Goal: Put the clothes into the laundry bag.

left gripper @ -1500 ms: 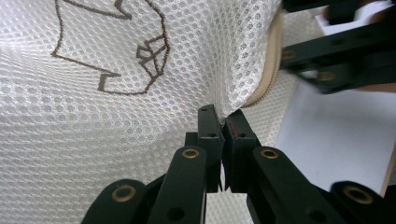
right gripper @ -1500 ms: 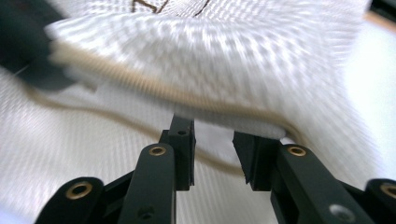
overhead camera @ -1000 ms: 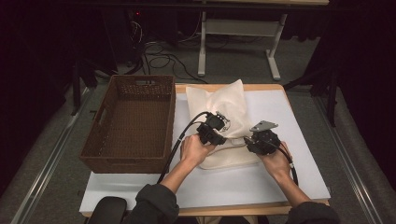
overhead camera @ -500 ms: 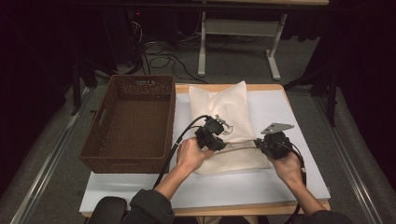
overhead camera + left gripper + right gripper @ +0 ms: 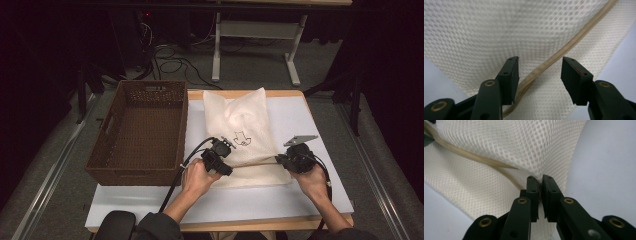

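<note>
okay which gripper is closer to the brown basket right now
Left. The left gripper sits over the white bag just right of the basket, jaws open around the bag's cord. The right gripper is farther right, pinching the bag's edge.

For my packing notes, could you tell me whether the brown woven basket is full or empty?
Empty: in the high view the brown woven basket shows only its bare mesh floor, with nothing lying inside.

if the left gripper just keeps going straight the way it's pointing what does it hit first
Probably the tan drawstring, which runs between the open jaws of the left gripper, with the white mesh bag right behind it. How far ahead the string lies is hard to judge.
</note>
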Motion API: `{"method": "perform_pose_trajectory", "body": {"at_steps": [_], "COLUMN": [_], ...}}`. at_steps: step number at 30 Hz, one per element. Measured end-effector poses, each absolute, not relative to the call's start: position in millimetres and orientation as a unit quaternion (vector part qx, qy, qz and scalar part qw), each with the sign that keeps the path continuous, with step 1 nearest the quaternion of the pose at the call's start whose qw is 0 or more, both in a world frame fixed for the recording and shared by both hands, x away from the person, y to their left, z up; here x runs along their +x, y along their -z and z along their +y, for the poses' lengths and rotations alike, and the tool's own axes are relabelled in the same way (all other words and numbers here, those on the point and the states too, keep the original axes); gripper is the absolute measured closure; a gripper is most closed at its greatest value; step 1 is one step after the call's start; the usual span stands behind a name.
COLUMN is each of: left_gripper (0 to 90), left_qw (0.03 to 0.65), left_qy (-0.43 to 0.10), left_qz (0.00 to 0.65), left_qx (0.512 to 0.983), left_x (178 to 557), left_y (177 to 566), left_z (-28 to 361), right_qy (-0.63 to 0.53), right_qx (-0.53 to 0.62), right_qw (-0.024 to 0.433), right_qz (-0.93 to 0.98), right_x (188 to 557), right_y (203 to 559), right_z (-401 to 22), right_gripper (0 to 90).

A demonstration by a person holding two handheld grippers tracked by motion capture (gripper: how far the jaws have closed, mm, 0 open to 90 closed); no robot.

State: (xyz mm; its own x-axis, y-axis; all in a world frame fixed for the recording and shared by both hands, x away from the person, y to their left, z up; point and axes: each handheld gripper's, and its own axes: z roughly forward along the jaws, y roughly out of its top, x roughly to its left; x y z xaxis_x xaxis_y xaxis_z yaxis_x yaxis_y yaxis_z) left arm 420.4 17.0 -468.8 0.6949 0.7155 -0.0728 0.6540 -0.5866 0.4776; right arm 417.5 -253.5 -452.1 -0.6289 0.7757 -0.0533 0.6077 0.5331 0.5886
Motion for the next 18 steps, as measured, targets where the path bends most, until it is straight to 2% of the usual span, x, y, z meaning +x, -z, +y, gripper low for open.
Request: {"method": "perform_pose_trajectory", "body": {"at_steps": [4,8,16,18], "left_gripper": [54.0,64.9,86.4,88.2], "left_qw": [0.238,0.241,0.243,0.241], "left_qy": [-0.072,-0.076,-0.076,-0.075], "left_qz": [0.396,0.393,0.394,0.391], "left_qx": [0.884,0.884,0.883,0.885], "left_x": [421,418,418,418], "left_y": [475,479,478,477], "left_z": [21,23,26,27], "right_qy": [-0.278,-0.303,-0.327,-0.332], "right_qx": [0.397,0.393,0.375,0.376], "right_qw": [0.147,0.158,0.179,0.179], "right_qz": [0.862,0.854,0.848,0.847], "right_x": [415,410,410,413], "right_y": [455,451,447,448], "right_z": [-258,-257,-244,-241], "right_gripper": [75.9,69.3,74.0,75.1]}}
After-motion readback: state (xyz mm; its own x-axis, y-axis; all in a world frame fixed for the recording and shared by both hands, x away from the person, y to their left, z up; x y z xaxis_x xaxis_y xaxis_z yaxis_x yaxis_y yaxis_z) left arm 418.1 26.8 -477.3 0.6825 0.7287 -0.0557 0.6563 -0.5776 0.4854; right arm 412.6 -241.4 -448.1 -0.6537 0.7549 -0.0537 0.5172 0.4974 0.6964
